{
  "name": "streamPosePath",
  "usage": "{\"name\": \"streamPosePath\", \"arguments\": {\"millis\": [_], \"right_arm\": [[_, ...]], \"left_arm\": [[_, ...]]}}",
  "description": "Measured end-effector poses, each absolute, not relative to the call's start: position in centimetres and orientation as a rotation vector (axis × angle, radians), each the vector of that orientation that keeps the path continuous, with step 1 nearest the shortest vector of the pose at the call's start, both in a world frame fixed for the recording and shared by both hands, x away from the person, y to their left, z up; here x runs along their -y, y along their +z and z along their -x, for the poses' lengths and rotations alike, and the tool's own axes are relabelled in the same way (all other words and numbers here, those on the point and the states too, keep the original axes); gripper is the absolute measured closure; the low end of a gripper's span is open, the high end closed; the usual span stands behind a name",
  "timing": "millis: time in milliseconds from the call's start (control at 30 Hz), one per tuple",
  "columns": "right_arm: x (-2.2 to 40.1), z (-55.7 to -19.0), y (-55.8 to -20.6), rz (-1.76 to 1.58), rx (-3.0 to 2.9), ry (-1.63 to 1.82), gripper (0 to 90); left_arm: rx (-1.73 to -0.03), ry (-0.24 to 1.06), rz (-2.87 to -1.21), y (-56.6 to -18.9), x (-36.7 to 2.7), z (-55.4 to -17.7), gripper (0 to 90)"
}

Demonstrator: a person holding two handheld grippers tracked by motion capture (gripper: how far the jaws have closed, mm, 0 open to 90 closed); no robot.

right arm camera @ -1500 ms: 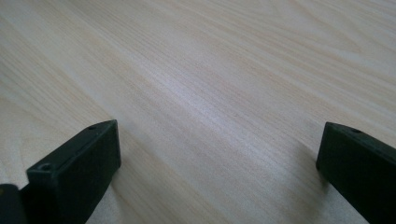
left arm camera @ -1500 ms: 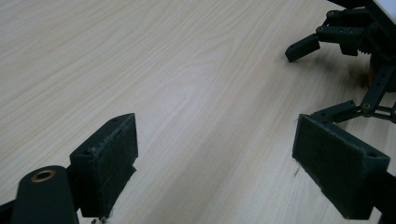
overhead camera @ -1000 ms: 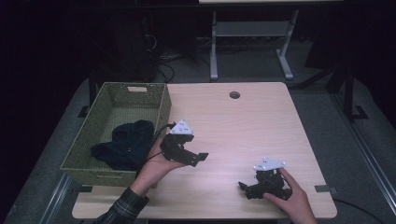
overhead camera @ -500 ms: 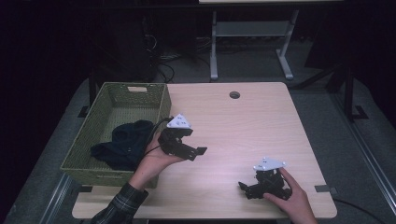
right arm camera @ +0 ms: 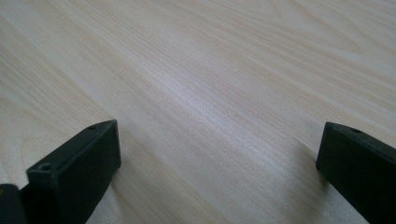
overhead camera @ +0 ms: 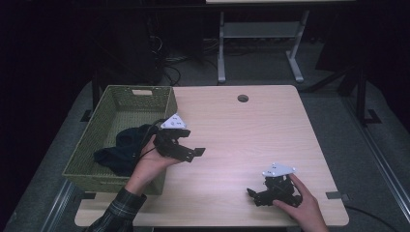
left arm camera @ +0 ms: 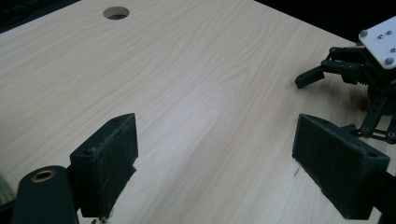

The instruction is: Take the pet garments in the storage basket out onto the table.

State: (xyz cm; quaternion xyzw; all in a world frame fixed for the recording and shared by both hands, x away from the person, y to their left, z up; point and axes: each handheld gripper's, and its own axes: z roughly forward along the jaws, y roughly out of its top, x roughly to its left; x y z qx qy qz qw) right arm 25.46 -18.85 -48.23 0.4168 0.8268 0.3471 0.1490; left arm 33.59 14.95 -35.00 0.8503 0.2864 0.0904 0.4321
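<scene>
Dark cloth (overhead camera: 121, 147) in basket (overhead camera: 87, 154) | partly hidden by left gripper (overhead camera: 186, 150)

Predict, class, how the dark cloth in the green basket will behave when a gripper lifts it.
The dark cloth lies crumpled, so it probably droops limply. It looks light. It may snag the green basket and its woven wall.

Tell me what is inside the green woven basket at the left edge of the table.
A crumpled dark cloth lies in the near half of the green woven basket; the far half shows bare woven floor. Anything under the cloth is hidden, and the left hand covers its near right corner.
</scene>
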Motion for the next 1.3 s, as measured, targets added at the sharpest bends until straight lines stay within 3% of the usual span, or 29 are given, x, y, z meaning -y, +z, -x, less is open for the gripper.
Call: {"name": "streamPosePath", "arguments": {"millis": [1300], "right_arm": [[18.9,-25.5,-48.2,-1.197,-2.378,0.998,0.0]], "left_arm": [[-0.870,0.333,-2.057,-33.8,-22.1,-34.7,14.3]]}}
